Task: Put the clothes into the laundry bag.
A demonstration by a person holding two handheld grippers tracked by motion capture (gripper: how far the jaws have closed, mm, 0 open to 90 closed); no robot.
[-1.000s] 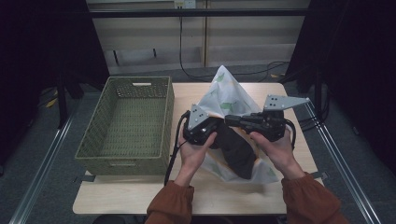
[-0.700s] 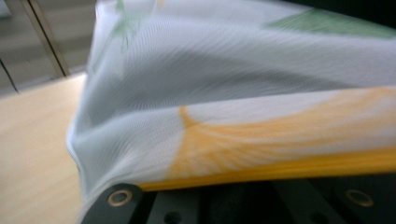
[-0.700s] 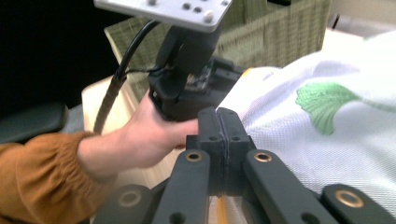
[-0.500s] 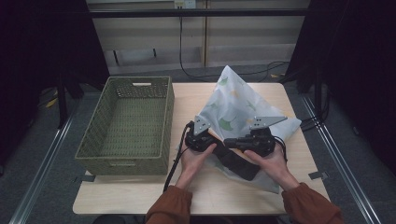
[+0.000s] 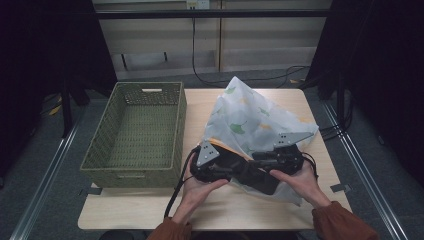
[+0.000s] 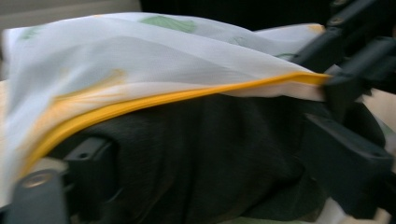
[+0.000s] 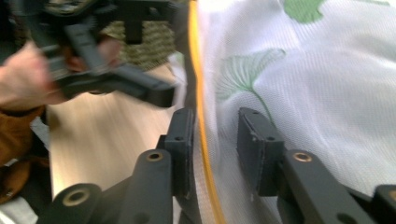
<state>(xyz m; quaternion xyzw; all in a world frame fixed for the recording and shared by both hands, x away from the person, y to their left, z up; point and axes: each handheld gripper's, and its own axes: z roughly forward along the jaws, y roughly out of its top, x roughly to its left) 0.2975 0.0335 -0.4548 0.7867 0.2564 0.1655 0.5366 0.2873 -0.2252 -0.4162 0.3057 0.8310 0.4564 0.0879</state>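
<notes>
Mesh laundry bag [image 5: 252, 120], white with a ginkgo-leaf print and a yellow zipper edge [image 7: 200, 100], lay on the bench [image 5: 150, 210] right of the woven basket [image 5: 135, 132], with a dark garment [image 6: 196, 154] at its mouth.

Left gripper [image 5: 220, 167]: fingers had just been opening, spread wide about the garment.

Right gripper [image 7: 215, 140]: fingers had just been opening, parted narrowly around the zipper edge, no clear pinch.

Judgement: bag light, limp and slippery; grip the stiffer zipper hem.

The woven basket [image 5: 137, 135] stands as a wall along the left of the worktop [image 5: 200, 210], its inside open from above. The mesh laundry bag [image 5: 255, 122] heaps up across the right half. A bare strip runs along the near edge.
</notes>
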